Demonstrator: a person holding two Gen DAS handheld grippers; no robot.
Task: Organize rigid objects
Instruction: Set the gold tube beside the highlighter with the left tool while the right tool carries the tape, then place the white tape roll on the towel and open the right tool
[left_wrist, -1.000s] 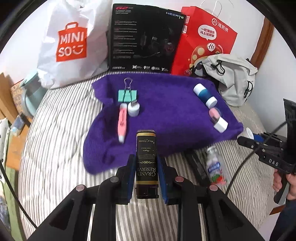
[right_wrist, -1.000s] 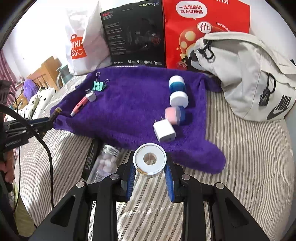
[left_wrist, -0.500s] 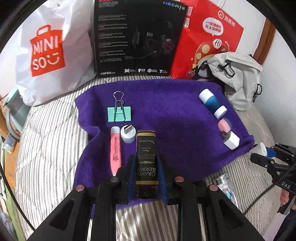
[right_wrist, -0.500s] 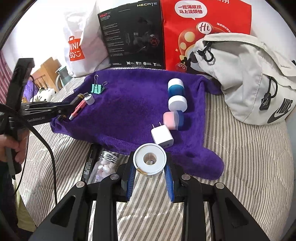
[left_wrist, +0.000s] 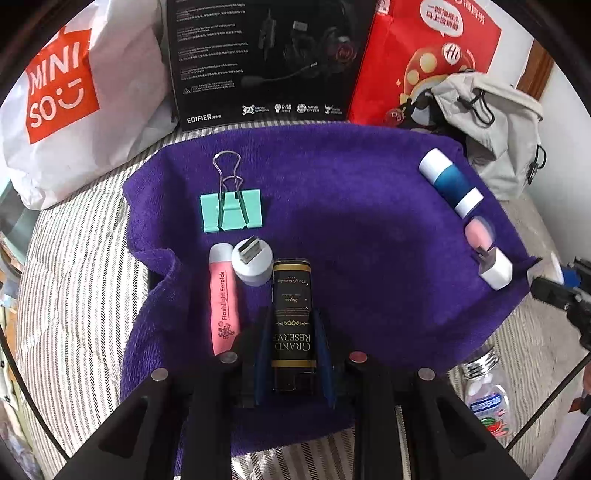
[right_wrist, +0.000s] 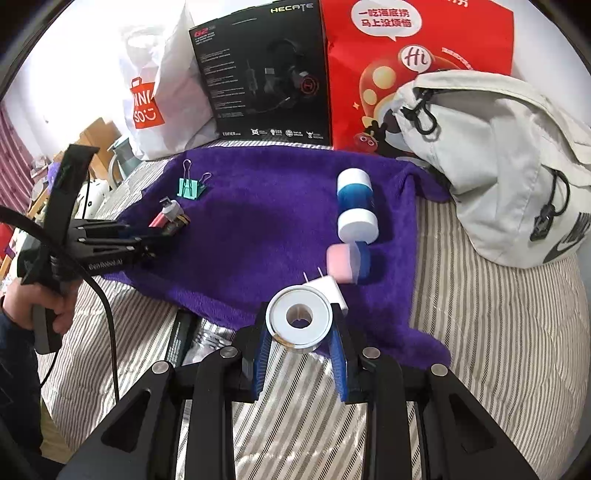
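My left gripper (left_wrist: 291, 332) is shut on a black lighter (left_wrist: 291, 314) with gold lettering, held low over the purple towel (left_wrist: 351, 229). Just left of it lie a white USB adapter (left_wrist: 252, 263) and a pink flashlight (left_wrist: 222, 299), with a green binder clip (left_wrist: 231, 212) beyond. My right gripper (right_wrist: 299, 334) is shut on a white tape roll (right_wrist: 298, 318) at the towel's near edge (right_wrist: 258, 243). Right behind the roll sits a white charger plug (right_wrist: 332, 288), then a pink-and-blue cap (right_wrist: 347, 263) and a blue-and-white tube (right_wrist: 356, 206).
A white shopping bag (left_wrist: 70, 96), a black headset box (left_wrist: 266, 59) and a red bag (left_wrist: 424, 62) stand behind the towel. A grey backpack (right_wrist: 491, 166) lies at the right. A clear bottle (left_wrist: 485, 395) and a black bar (right_wrist: 179, 339) lie on the striped bedding (right_wrist: 498, 332).
My left gripper has carried the lighter forward onto the towel, down beside the USB adapter. My right gripper has crept forward with the tape roll, close up to the charger plug.
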